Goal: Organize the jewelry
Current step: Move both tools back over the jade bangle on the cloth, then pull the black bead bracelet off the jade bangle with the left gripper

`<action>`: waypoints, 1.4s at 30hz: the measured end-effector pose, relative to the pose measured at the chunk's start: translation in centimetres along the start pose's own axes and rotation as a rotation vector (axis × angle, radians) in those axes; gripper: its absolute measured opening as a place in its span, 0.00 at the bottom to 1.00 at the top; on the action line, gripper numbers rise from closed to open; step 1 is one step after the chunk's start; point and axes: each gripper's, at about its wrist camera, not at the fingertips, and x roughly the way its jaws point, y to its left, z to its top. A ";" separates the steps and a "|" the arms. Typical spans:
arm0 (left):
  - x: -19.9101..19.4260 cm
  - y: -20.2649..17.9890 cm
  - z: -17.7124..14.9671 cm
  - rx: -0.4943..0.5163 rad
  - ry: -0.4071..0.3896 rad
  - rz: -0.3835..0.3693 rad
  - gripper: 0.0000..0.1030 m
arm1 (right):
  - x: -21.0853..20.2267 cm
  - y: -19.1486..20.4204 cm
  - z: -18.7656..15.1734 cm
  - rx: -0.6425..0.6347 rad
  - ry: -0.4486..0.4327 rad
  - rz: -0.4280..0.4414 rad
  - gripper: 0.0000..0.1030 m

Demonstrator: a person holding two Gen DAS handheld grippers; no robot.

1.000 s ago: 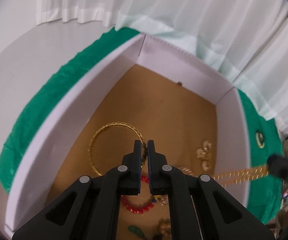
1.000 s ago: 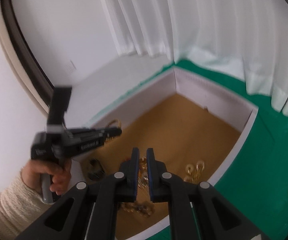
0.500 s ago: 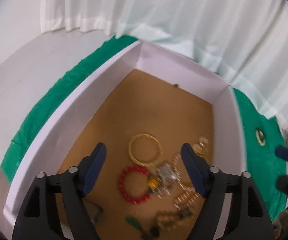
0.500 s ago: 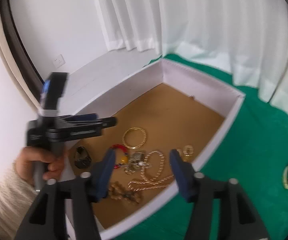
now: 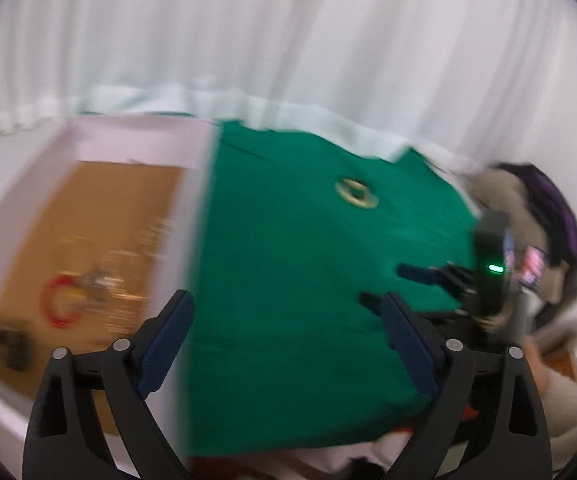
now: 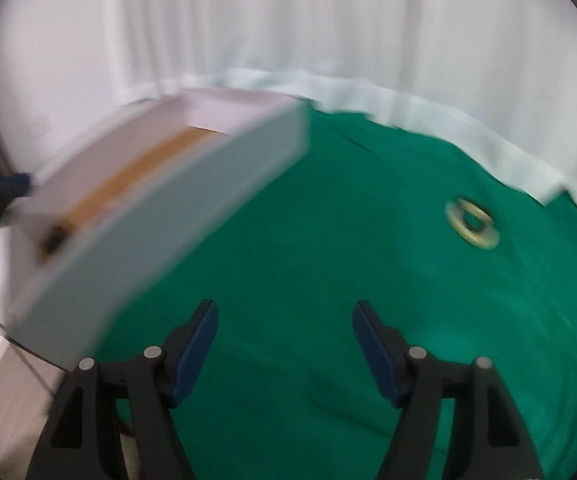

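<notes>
Beyond the box: gold ring [image 6: 473,224] lies flat on green cloth [image 6: 328,248], well right of white box [image 6: 160,216].
Nearer tongs: right gripper [image 6: 285,354], ring ahead-right.
Jaws: right gripper and left gripper [image 5: 286,344] both spread wide, empty.

The surface is covered by a green cloth [image 5: 288,264], which spreads across most of it and hangs over the near edge. A white box [image 6: 176,196] with a brown floor stands on the cloth at its left part; blurred jewelry lies inside, including a red ring [image 5: 58,300]. A gold ring [image 6: 473,224] lies flat on the cloth, well apart from the box, to its right and toward the far edge.
</notes>
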 end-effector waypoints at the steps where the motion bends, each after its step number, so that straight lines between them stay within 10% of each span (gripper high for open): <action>1: 1.5 -1.3 -0.3 0.021 0.024 -0.017 0.92 | 0.2 -1.3 -0.9 0.025 0.008 -0.034 0.69; 11: 12.8 -4.9 -1.9 0.068 0.155 0.078 0.92 | 0.4 -10.0 -6.6 0.264 0.038 -0.149 0.69; 25: 17.6 -6.7 -2.3 0.088 0.220 0.107 0.92 | 1.5 -13.9 -8.0 0.317 0.023 -0.197 0.69; 42: 33.4 -9.8 14.8 0.012 0.216 -0.016 0.82 | 2.8 -14.4 -8.6 0.280 -0.004 -0.219 0.77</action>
